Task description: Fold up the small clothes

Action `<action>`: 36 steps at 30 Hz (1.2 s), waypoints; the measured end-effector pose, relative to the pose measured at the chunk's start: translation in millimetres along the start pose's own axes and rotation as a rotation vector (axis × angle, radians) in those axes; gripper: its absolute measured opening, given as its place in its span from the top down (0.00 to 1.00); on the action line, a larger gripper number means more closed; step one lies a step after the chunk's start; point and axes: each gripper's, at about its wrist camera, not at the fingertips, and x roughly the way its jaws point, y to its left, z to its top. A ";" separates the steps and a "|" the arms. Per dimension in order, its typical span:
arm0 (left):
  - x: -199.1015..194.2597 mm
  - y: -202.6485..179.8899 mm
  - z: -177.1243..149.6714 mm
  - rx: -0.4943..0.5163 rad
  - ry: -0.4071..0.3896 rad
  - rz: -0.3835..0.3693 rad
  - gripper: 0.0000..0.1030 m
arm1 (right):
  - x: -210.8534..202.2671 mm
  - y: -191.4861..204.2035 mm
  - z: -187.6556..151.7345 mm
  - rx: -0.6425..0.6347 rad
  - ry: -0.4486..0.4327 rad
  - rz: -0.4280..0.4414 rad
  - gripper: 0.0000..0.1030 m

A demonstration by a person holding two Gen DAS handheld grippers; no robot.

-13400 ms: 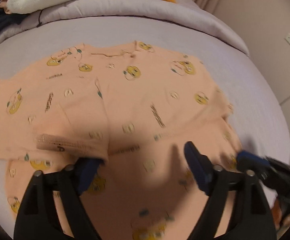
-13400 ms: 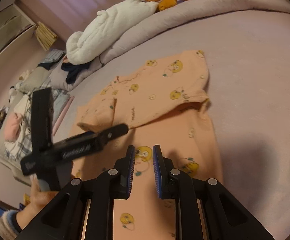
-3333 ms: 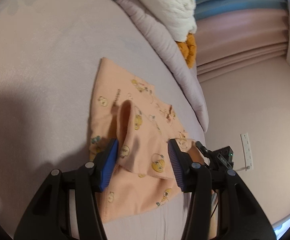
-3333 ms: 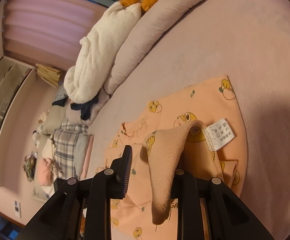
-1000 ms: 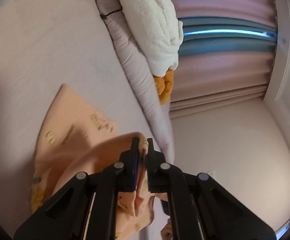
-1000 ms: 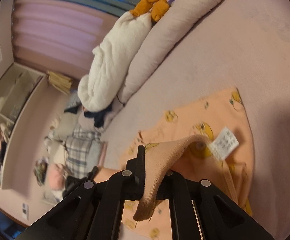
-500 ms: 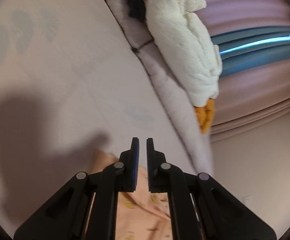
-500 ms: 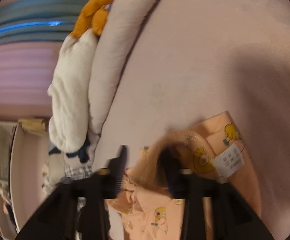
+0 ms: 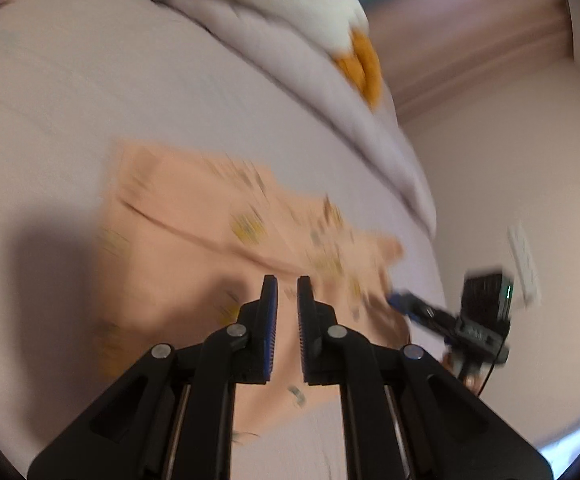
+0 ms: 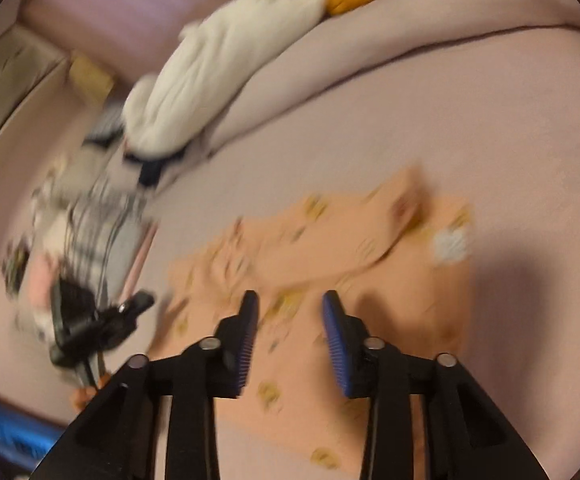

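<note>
A peach child's shirt (image 9: 194,224) with yellow cartoon prints lies folded flat on the pale bed; it also shows in the right wrist view (image 10: 330,248), with a white care label (image 10: 450,243) at its right edge. My left gripper (image 9: 287,286) hovers over the shirt's near part, jaws nearly together with a thin gap and nothing between them. My right gripper (image 10: 290,300) is open and empty above the shirt's near edge. Each gripper shows in the other's view: the right gripper (image 9: 442,314) and the left gripper (image 10: 102,320). Both frames are motion-blurred.
A rolled grey duvet (image 10: 370,60) runs along the far side with a white and orange plush (image 10: 230,68) on it. A pile of plaid and dark clothes (image 10: 102,216) lies at the left. A wall with a socket (image 9: 524,264) is at the right.
Both grippers have let go of the shirt's folded edge, which now lies flat. The right gripper has opened. Both have pulled back over the shirt.
</note>
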 end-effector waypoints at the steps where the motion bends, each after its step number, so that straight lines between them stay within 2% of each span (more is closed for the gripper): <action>1: 11.3 -4.7 -3.1 0.020 0.031 0.014 0.92 | 8.9 4.7 -1.6 -0.022 0.020 -0.017 0.71; 4: 47.4 -8.7 -3.6 0.044 0.101 0.062 0.92 | 41.6 18.8 -1.6 -0.087 0.090 -0.077 0.79; 7: 72.6 -2.7 15.9 0.028 0.088 0.089 0.92 | 66.7 35.1 9.1 -0.181 0.108 -0.140 0.80; 11: 74.8 0.3 57.7 -0.021 -0.057 0.072 0.89 | 80.1 38.1 49.7 -0.186 0.041 -0.203 0.80; 13: 61.0 7.0 79.3 -0.067 -0.153 0.066 0.80 | 76.7 36.9 71.6 -0.163 -0.051 -0.223 0.80; 15: 47.5 12.3 91.0 -0.091 -0.200 0.082 0.79 | 68.3 32.3 87.8 -0.104 -0.110 -0.210 0.80; 17: 29.3 18.9 94.2 -0.085 -0.217 0.079 0.79 | 55.7 26.6 87.0 -0.068 -0.139 -0.187 0.80; 20: -1.5 26.7 84.3 -0.055 -0.211 0.090 0.76 | 32.4 18.1 72.3 -0.078 -0.152 -0.174 0.80; 22: -18.8 33.0 72.4 -0.041 -0.190 0.083 0.60 | 15.2 8.8 56.3 -0.076 -0.143 -0.184 0.80; 24: -39.2 43.4 52.9 -0.038 -0.173 0.089 0.50 | -3.7 -3.5 39.9 -0.055 -0.142 -0.160 0.80; 28: -58.0 57.0 12.2 -0.047 -0.138 0.087 0.50 | -28.4 -22.4 16.4 -0.004 -0.154 -0.154 0.68; 36: -53.9 64.6 -25.6 -0.100 -0.077 -0.014 0.50 | -45.5 -37.3 -24.5 0.067 -0.135 -0.154 0.67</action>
